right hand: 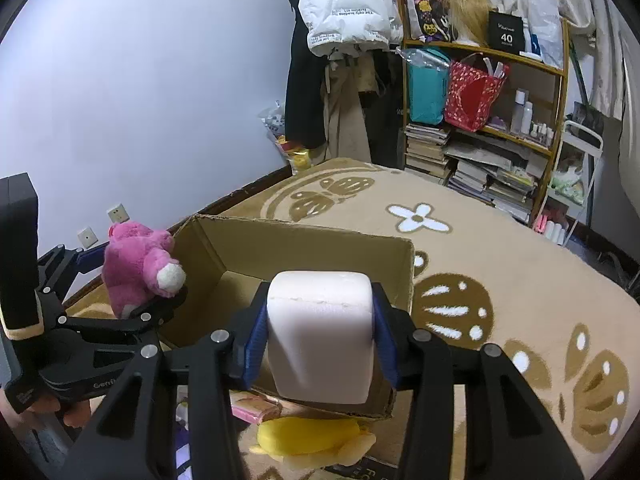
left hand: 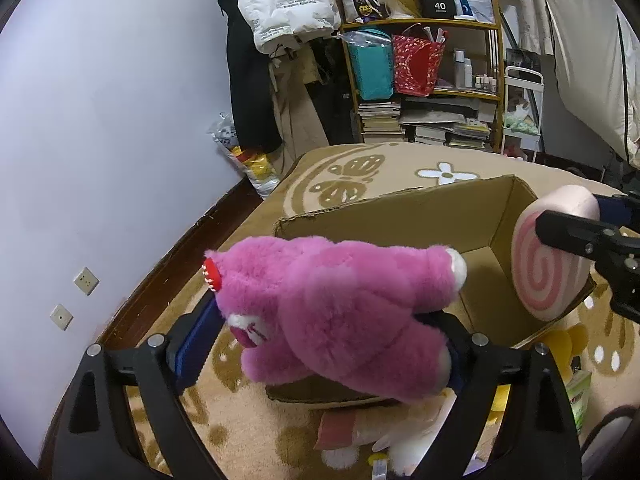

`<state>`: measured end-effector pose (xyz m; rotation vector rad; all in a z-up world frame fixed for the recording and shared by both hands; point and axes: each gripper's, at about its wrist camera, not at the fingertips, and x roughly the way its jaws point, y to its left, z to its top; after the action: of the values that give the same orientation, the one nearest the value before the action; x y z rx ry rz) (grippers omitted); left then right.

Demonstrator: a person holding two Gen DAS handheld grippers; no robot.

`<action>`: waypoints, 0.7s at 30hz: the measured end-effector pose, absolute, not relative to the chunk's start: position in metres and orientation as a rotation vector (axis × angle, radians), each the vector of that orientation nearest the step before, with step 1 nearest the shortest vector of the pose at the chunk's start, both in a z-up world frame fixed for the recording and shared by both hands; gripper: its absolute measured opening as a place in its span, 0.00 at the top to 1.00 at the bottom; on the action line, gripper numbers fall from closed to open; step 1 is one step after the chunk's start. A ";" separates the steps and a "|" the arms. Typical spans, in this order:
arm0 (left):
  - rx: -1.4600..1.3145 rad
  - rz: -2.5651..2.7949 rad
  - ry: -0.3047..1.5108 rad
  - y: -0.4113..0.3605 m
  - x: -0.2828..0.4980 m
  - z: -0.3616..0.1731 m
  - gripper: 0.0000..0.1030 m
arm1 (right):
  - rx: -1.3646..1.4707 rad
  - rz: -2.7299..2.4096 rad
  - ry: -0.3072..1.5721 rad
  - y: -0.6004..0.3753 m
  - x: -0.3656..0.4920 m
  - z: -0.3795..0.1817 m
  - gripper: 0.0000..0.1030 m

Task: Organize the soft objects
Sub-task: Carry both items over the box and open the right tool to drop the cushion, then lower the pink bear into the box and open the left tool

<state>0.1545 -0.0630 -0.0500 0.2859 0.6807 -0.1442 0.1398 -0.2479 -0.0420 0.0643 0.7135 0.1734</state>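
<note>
Beige carpet (right hand: 520,272) with brown butterflies carries an open box (right hand: 312,240), a cluttered shelf (right hand: 484,120) behind it. We hold the left gripper (left hand: 320,336) spread wide around a pink bear (left hand: 336,304) — its blue pads sit at the bear's sides, the right pad sunk in the fur, the left one just beside the head. The bear hangs over the box's near left corner. Our right gripper (right hand: 320,336) is clamped on a pink cushion (right hand: 320,336) — pads pressing both sides — above the box's near wall. A yellow toy (right hand: 312,440) lies on the carpet below.
</note>
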 end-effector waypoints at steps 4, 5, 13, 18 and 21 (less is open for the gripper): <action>0.277 -0.156 0.683 -0.063 0.155 -0.051 0.11 | 0.053 0.177 0.728 -0.243 0.143 -0.046 0.51; 0.276 -0.158 0.689 -0.064 0.156 -0.052 0.09 | 0.048 0.176 0.731 -0.242 0.143 -0.047 0.51; 0.348 -0.116 0.702 -0.068 0.157 -0.059 0.00 | 0.049 0.160 0.724 -0.243 0.140 -0.044 0.26; 0.341 -0.120 0.703 -0.067 0.155 -0.058 0.00 | 0.067 0.150 0.731 -0.246 0.140 -0.041 0.13; 0.301 -0.134 0.702 -0.063 0.156 -0.054 0.00 | 0.076 0.148 0.712 -0.247 0.137 -0.038 0.06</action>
<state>0.1561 -0.0631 -0.0545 0.3014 0.7020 -0.1337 0.1370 -0.2469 -0.0379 0.0765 0.7123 0.1484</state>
